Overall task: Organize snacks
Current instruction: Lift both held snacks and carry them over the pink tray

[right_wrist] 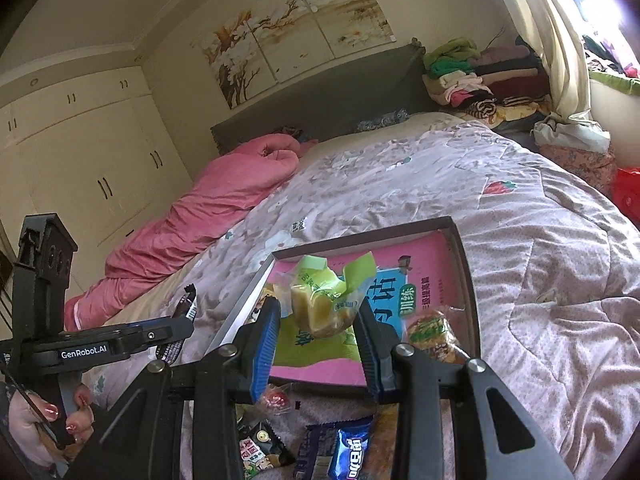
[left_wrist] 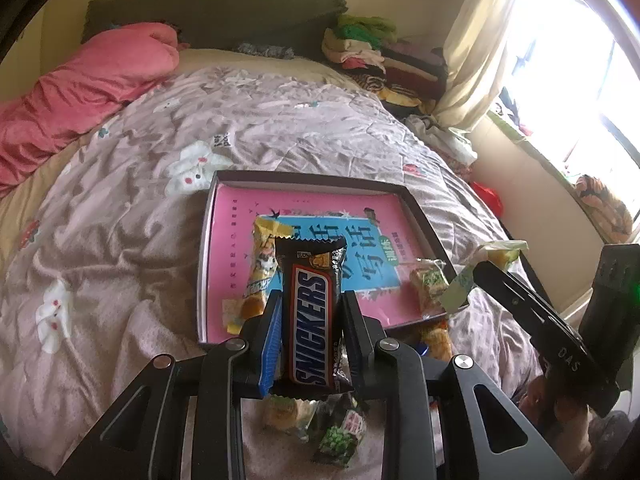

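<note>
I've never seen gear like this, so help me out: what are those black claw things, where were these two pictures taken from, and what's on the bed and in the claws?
There is no robot here. A person carries a hand-held gripper in each hand, and each has a small camera looking forward along its two fingers, so each picture shows one claw from behind.

In the left camera's picture, the left hand-held gripper is shut on a Snickers bar. In the right camera's picture, the right hand-held gripper is shut on a green-wrapped cake.

Both hover over a shallow box lying on the bed's quilt, with a pink sheet inside and a few snacks already in it. More wrapped snacks lie loose on the quilt nearer the person.
</note>
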Available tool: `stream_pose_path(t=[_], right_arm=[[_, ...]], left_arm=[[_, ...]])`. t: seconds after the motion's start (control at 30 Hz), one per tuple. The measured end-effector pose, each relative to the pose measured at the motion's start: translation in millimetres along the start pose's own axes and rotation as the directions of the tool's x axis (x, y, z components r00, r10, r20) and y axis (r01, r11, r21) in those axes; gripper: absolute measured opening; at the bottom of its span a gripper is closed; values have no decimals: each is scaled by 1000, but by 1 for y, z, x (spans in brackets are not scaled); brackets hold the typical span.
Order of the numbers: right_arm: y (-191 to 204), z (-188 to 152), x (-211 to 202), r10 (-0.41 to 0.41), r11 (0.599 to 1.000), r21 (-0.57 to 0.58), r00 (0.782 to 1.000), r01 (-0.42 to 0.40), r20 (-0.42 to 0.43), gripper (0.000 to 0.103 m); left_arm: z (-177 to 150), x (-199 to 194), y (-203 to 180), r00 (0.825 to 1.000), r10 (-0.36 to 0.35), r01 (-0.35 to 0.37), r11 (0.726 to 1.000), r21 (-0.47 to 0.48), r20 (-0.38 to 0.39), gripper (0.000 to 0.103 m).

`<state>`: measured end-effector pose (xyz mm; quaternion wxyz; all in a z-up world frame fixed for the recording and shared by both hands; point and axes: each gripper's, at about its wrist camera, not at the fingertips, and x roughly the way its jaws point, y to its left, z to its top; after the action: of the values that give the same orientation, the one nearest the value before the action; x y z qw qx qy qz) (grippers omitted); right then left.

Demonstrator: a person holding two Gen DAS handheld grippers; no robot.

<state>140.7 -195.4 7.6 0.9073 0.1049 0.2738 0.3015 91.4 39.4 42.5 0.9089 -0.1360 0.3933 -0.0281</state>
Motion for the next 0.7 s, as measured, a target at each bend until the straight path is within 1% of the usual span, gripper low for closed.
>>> stream_pose_path(t=[0.33,0.5,0.7], right_arm=[[-6,6,-1,-12,1000,9,1000,12,22,38],[-12,10,2,-23,1000,21,999,22,29,38],[-21,10,12,-25,998,60,1000,25,5,38]], left_arm=[[7,11,-5,1000,-14,14,1000,0,5,29],[11,23,-8,1000,-19,19,1000,4,4,29],[14,43,-7,1000,-21,21,1000,-9,-15,29]])
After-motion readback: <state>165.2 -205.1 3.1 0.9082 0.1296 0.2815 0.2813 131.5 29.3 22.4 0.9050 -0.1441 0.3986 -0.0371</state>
